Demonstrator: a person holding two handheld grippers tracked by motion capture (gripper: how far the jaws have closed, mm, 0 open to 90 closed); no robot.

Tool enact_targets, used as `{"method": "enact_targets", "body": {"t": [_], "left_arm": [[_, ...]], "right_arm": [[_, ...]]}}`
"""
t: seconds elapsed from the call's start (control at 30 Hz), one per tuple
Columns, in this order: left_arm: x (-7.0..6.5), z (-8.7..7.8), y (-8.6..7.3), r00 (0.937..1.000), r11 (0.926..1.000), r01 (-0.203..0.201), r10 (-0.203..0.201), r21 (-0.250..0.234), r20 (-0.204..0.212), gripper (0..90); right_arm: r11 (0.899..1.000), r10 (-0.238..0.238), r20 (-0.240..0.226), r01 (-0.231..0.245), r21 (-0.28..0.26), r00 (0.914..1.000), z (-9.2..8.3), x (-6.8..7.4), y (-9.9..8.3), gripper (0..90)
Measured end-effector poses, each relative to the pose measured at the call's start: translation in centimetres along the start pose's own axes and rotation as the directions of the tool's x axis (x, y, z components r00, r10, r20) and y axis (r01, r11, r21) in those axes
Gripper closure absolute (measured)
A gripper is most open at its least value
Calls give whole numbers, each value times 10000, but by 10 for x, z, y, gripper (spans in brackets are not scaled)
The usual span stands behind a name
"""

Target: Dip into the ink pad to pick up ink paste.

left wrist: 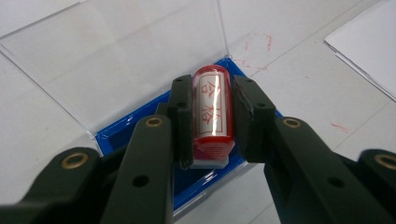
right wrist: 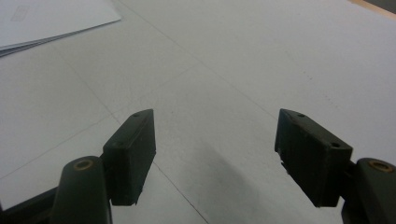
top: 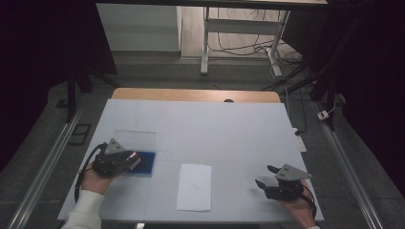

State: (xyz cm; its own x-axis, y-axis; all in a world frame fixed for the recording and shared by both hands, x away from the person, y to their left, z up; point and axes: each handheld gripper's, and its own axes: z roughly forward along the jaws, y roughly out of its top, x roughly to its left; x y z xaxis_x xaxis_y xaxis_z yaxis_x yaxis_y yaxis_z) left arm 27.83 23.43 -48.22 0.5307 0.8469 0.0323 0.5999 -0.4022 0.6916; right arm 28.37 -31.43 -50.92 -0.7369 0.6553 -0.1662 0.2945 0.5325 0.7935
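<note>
Over blue ink pad (left wrist: 116, 135), left gripper (left wrist: 212, 116) clamps red stamp (left wrist: 212, 109), right gripper (right wrist: 215, 154) jaws apart.

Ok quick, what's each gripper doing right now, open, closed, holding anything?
Left gripper: closed on the red stamp, over the blue ink pad case.
Right gripper: open, holding nothing.

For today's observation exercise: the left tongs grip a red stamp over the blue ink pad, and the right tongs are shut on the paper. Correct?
Not quite. The right tongs are open and hold nothing, as the right gripper view shows. The left tongs do grip the red stamp over the blue ink pad.
</note>
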Motion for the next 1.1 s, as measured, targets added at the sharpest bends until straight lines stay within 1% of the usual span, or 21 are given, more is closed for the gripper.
{"method": "enact_targets", "body": {"t": [0.13,0.17,0.27,0.5,0.53,0.67,0.9,1.1], "left_arm": [[1,2,0,10000,10000,-2,2,-19,-50,700],[1,3,-1,9999,9999,92,-92,-57,-87,700],[2,5,-2,9998,9999,159,-159,-32,-72,700],[4,10,-4,9997,9995,259,-260,185,0,701],[4,11,-4,9997,9994,242,-240,238,-75,700],[4,12,-5,9997,9993,208,-203,310,-155,700],[6,12,-6,9993,9987,368,-365,338,-94,702],[5,12,-6,9993,9983,371,-368,441,-74,705]], "right_arm": [[10000,43,3,-43,1,10000,0,0,0,286],[10000,7,-7,-7,40,10000,1,0,0,286],[10000,0,-17,0,50,10000,1,0,0,286],[10000,-30,-6,30,76,10000,1,0,0,286],[10000,-28,-7,28,76,10000,1,0,0,286],[10000,-5,7,5,92,10000,1,0,0,286],[9999,-27,2,27,113,10000,1,-1,0,286],[9999,-2,27,2,140,10000,1,0,0,288]]}}
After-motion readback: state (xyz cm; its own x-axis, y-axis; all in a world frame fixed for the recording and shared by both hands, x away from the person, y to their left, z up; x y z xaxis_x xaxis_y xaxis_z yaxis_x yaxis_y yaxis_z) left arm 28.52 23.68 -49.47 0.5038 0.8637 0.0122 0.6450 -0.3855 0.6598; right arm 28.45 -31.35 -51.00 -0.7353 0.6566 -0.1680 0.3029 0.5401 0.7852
